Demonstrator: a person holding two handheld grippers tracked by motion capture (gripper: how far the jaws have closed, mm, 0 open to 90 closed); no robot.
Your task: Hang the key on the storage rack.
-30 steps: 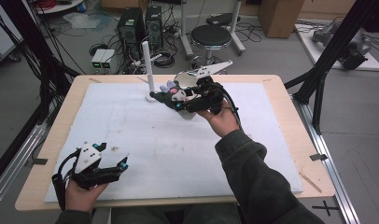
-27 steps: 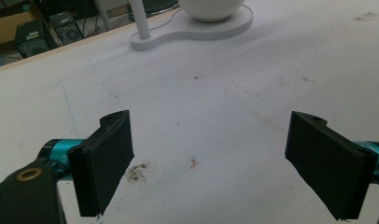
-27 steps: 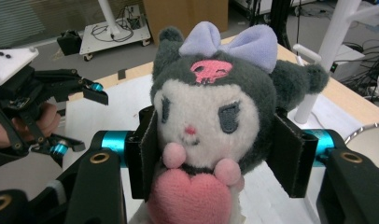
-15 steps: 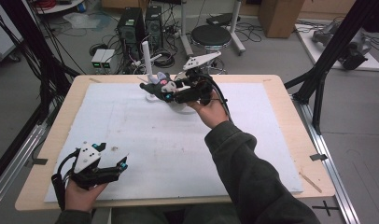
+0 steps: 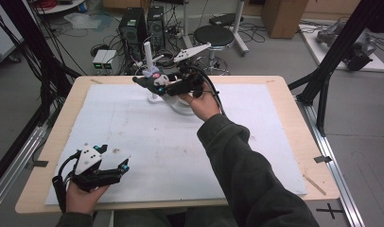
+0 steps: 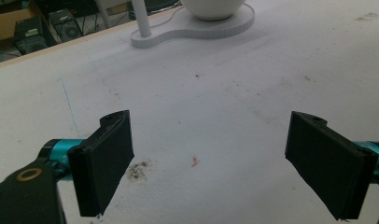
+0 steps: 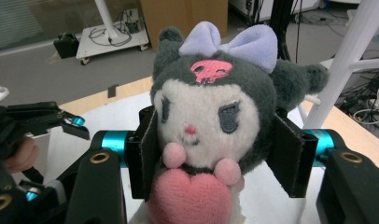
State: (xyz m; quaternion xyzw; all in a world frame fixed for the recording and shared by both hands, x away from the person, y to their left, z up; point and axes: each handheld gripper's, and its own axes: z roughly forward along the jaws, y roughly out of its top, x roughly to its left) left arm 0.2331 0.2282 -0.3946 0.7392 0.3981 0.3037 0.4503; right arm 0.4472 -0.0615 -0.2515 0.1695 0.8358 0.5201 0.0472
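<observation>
A dark grey plush doll with a white face, a lilac bow and a pink heart sits squeezed between the two black pads of my right gripper, which is shut on it. From above, that gripper holds the doll in the air at the far side of the table, next to a white upright post. My left gripper lies low at the near left corner, and its jaws stand wide open over the white mat with nothing between them.
The post stands on a flat white base that also carries a white bowl, under the right hand. A white mat covers most of the wooden table. Computers, cables and a stool lie beyond the far edge.
The right gripper has carried the plush doll leftward and a little up, closer to the white post. The left gripper has stayed where it was.
</observation>
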